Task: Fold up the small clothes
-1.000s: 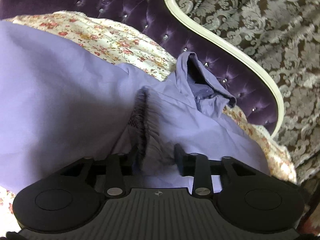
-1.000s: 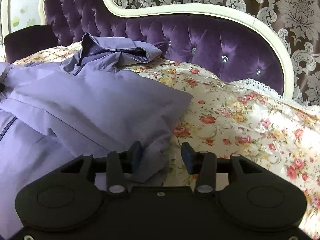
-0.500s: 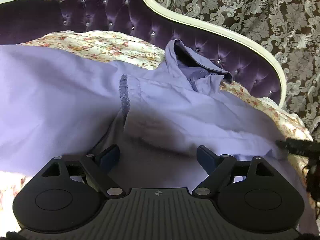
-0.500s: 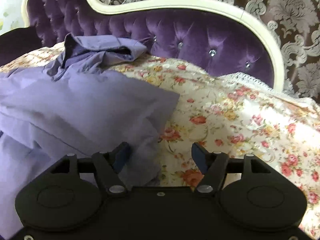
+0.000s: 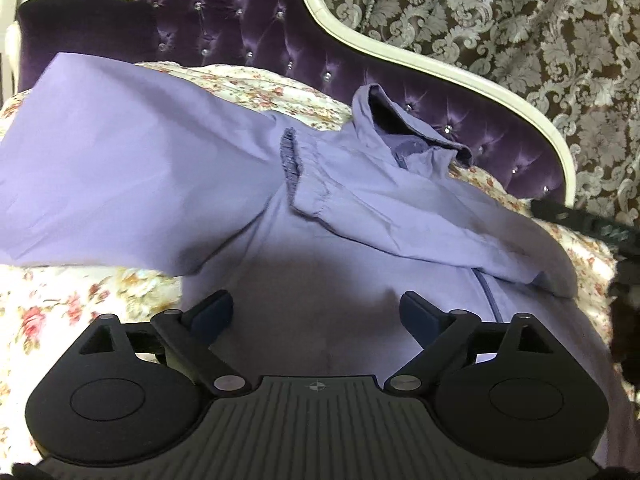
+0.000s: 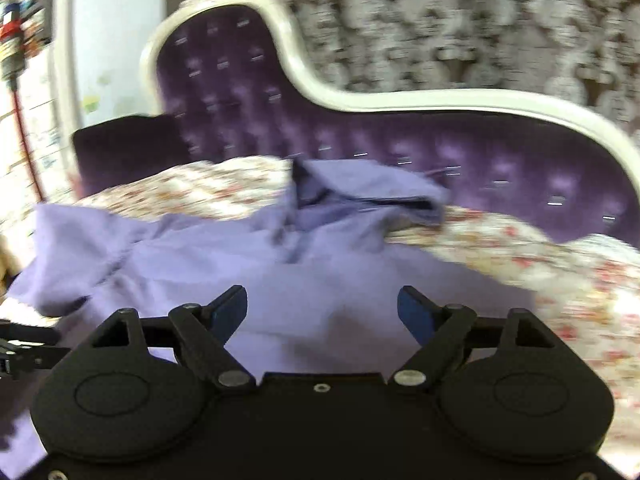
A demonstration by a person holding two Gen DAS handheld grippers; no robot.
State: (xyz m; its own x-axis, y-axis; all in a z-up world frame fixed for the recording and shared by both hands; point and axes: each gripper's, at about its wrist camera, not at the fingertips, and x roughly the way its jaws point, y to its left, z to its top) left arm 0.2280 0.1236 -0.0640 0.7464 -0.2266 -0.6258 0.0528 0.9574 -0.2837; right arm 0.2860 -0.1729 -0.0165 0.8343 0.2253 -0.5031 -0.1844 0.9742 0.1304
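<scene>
**— So, how will this lilac jacket (image 5: 360, 216) handle?**

— Light and limp, I'd judge; thin windbreaker-type cloth, likely a bit slick, so it will slide on itself and sag wherever you lift it. It lies spread on the floral bedspread (image 5: 80, 300) before the purple tufted headboard (image 5: 248, 28), collar (image 5: 404, 132) toward the headboard, both sleeves folded in across the chest; the elastic cuff (image 5: 290, 156) of one sleeve rests near the zip.

**— And your grippers?**

— Your left gripper (image 5: 316, 316) hangs over the jacket's lower body, jaws spread wide and just opened, nothing pinched between them; your right gripper (image 6: 322, 310) is likewise released, jaws just opened over the cloth, though that view is blurred.

**— Where should you take hold?**

— At the hem corners, one jaw pair each; pinch through all layers so the slick cloth doesn't creep; avoid the zip (image 5: 486, 292), which is the only stiff line; then carry the hem toward the collar together, or the sleeves may slip out.
</scene>
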